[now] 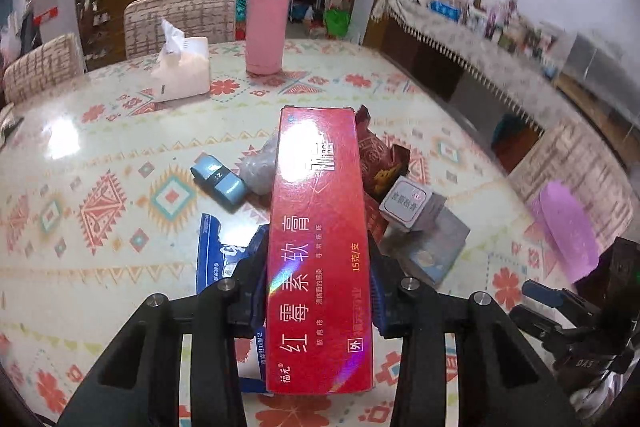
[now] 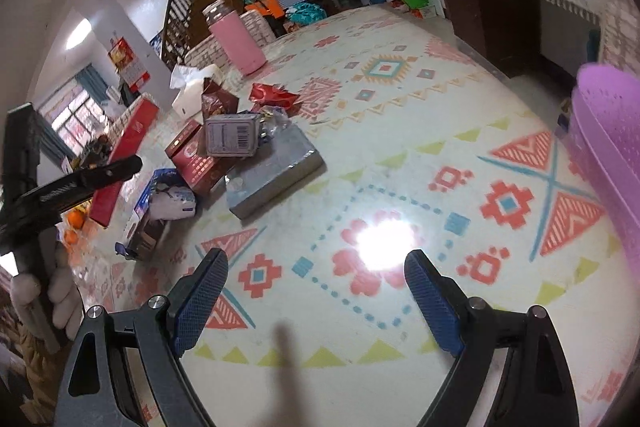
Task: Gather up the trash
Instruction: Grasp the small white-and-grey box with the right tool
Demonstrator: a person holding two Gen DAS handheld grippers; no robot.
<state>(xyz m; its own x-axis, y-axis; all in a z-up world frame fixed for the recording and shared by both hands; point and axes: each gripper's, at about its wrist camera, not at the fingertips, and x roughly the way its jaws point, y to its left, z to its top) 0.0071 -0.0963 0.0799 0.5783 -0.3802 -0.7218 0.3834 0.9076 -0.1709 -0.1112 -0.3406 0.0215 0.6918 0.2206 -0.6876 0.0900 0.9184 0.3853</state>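
Observation:
My left gripper (image 1: 318,287) is shut on a long red ointment box (image 1: 320,247) and holds it above the patterned table; the box also shows in the right wrist view (image 2: 124,151). Below it lies a pile of trash: a blue packet (image 1: 212,255), a light blue roll (image 1: 218,179), a crumpled clear wrapper (image 1: 260,167), a dark red wrapper (image 1: 380,163), a small white box (image 1: 410,205) and a flat grey box (image 2: 276,171). My right gripper (image 2: 316,287) is open and empty above bare table. A purple basket (image 2: 608,147) stands at the right.
A pink bottle (image 1: 266,27) and a tissue pack (image 1: 182,67) stand at the far side of the table (image 2: 400,99). Two chairs (image 1: 180,19) stand behind it. A cloth-covered sideboard (image 1: 480,47) runs along the right. Oranges (image 2: 74,223) lie at the left edge.

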